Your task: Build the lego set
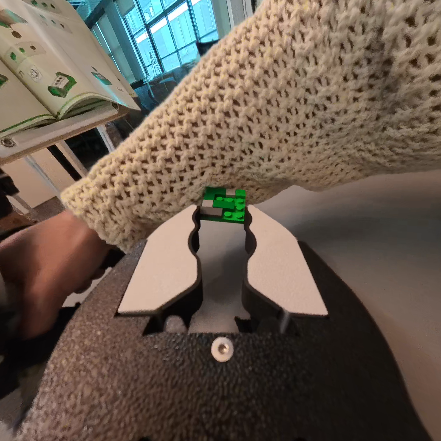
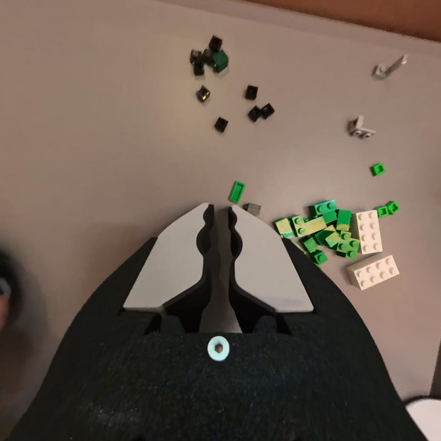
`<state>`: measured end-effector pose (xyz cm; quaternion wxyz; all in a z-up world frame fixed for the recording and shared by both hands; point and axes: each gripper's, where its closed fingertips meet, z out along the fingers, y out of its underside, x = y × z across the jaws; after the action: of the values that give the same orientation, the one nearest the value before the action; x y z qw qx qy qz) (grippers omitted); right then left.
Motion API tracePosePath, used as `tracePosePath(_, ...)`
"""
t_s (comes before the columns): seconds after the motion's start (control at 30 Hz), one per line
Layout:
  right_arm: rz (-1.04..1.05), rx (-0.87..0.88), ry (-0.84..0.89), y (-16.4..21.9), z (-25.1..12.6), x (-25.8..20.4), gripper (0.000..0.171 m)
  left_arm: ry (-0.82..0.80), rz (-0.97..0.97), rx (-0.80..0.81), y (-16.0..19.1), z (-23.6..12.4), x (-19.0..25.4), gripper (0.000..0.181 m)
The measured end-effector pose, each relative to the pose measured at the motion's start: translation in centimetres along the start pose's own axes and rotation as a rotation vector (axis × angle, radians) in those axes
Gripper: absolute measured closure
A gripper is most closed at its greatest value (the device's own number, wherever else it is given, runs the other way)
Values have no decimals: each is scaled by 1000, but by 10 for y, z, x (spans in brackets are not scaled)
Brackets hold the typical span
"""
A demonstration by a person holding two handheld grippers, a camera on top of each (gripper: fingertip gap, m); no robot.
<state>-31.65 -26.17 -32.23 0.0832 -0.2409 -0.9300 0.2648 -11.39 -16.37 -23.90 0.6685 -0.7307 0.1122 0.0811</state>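
Observation:
My left gripper (image 1: 223, 214) is shut on a small green lego assembly (image 1: 230, 206) with grey pieces on it, held by its sides between the fingertips above the pale table (image 1: 358, 238). A cream knit sleeve (image 1: 262, 119) and a hand (image 1: 47, 262) cross just above it and hide its far side. My right gripper (image 2: 221, 210) hangs over the table (image 2: 95, 143), jaws almost together with a thin gap; I cannot make out anything held. A green tile (image 2: 237, 192) and a small grey piece (image 2: 253, 208) lie just beyond its tips.
A pile of green bricks (image 2: 327, 233) and two white bricks (image 2: 368, 232) lie to the right. Black pieces (image 2: 250, 91) and a dark green cube (image 2: 220, 60) lie farther off, grey brackets (image 2: 360, 127) far right. An open instruction booklet (image 1: 47, 78) stands on a holder. The left gripper's tips are roughly 25 cm from the right gripper's. To the dark green cube (image 2: 220, 60): right tips about 11 cm, left tips about 30 cm.

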Motion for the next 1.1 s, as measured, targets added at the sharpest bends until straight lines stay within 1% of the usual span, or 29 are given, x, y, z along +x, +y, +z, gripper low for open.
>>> tracePosePath(0.07,28,7,34,-3,3,5,158,-1,6,-6,1,0,0,147)
tracePosePath(0.23,58,20,51,-8,6,13,155,-3,15,-16,2,1,0,147)
tracePosePath(0.4,-13,2,48,-11,4,18,154,-4,4,-17,3,1,-1,147)
tracePosePath(0.47,-81,21,-45,-16,0,9,157,1,0,-13,2,1,-1,147)
tracePosePath(0.53,-156,15,-126,-16,-3,3,154,5,4,-13,2,1,1,147)
tracePosePath(0.6,-232,-17,-143,-14,-4,6,153,9,16,-19,3,2,2,147)
tracePosePath(0.67,-263,-71,-149,-11,-2,13,151,7,31,-23,3,2,2,147)
tracePosePath(0.77,-287,-118,-167,-10,4,17,151,6,28,-24,3,2,2,147)
tracePosePath(0.87,-299,-148,-226,-13,9,11,152,11,16,-21,3,2,2,147)
tracePosePath(0.97,-329,-192,-214,-15,11,13,156,12,22,-23,3,2,3,147)
tracePosePath(1.0,-337,-205,-203,-15,12,15,163,12,23,-24,3,2,3,147)
tracePosePath(1.1,-326,-223,-186,-15,11,15,164,14,13,-27,4,2,3,147)
